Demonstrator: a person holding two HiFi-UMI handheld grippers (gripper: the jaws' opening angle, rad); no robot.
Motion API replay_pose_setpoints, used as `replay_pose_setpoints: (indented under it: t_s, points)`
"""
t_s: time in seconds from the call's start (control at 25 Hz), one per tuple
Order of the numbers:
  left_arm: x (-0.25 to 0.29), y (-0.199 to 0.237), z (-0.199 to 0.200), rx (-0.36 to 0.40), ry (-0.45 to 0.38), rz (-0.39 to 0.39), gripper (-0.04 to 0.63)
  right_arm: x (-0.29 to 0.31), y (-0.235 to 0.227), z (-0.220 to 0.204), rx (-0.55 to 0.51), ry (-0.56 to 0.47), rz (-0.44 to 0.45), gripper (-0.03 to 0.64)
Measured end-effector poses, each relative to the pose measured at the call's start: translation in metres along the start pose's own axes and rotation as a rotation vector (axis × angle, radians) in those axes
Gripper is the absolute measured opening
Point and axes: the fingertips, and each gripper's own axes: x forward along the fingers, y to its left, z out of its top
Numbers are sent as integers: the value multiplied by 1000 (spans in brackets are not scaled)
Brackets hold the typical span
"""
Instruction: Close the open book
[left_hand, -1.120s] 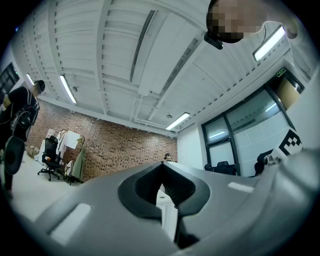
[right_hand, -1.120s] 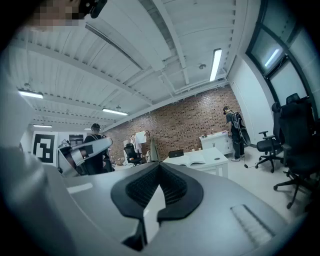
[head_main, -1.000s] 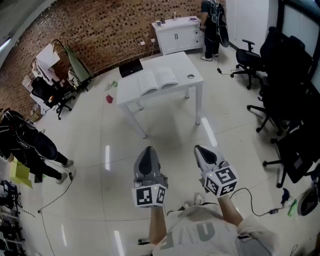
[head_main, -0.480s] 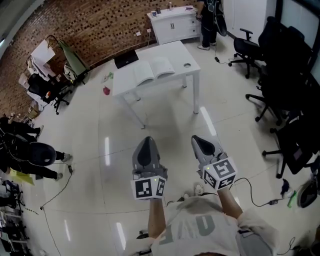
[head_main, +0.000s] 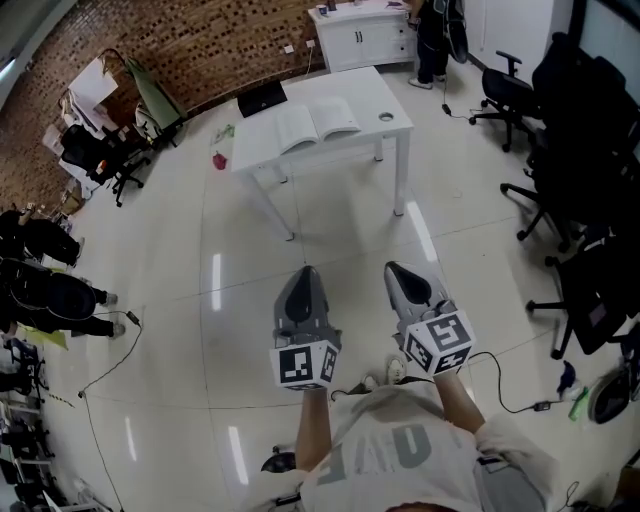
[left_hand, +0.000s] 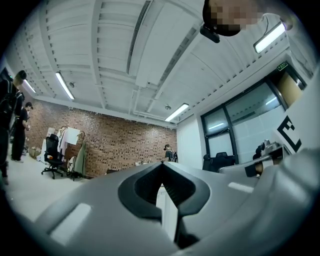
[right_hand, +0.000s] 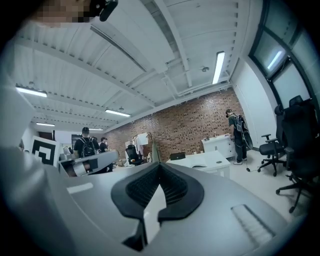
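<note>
A large open book with white pages (head_main: 318, 121) is seen lying flat on a white rectangular table (head_main: 366, 92), about midway along this surface and close to its near edge. The book is spread into two halves on either side of a central gutter, with the pages facing up. Both halves are gently arched away from the gutter. From the right gripper view the book (right_hand: 198, 160) is seen only as a thin pale slab on the surface (right_hand: 216, 161).

A flat black rectangular object (head_main: 262, 98) is placed at the far left corner of the surface, apart from the book. A small round grey thing (head_main: 386, 117), possibly a cup, is set just to the right of the book.

The left hand-held gripper (head_main: 303, 275) and the right hand-held gripper (head_main: 398, 272) are held side by side over the glossy white floor (head_main: 200, 300), well apart from the surface and pointed towards it. In the left gripper view the jaws of the left hand-held gripper (left_hand: 162, 164) are brought together at the tips, with nothing gripped. The jaws of the right hand-held gripper (right_hand: 160, 165) are likewise closed on nothing.
</note>
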Motion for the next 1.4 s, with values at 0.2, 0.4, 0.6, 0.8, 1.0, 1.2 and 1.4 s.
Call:
replay_pose_setpoints:
  t_s: [0.2,0.4,0.6,0.8,1.0,1.2,1.4]
  points:
    - [14,2,-9,9,18,6,14,7,-14,5,42,-21,10,0]
    - [31,-9,-26,7,34,1,14,8,-41,3,63,-24,14,0]
    - [41,-3,-38,-4,47,27,14,24,-58,-20,127,15,35,0]
    - [61,18,-62,-49,71,52,14,58,-63,-38,159,69,77,0]
    - [114,72,-99,-68,97,84,14,133,-75,-52,166,109,128,5]
    - [193,157,-102,-81,61,95,14,246,-85,-37,159,110,136,5]
    - [278,245,-83,-99,38,54,14,363,-75,8,154,63,156,5]
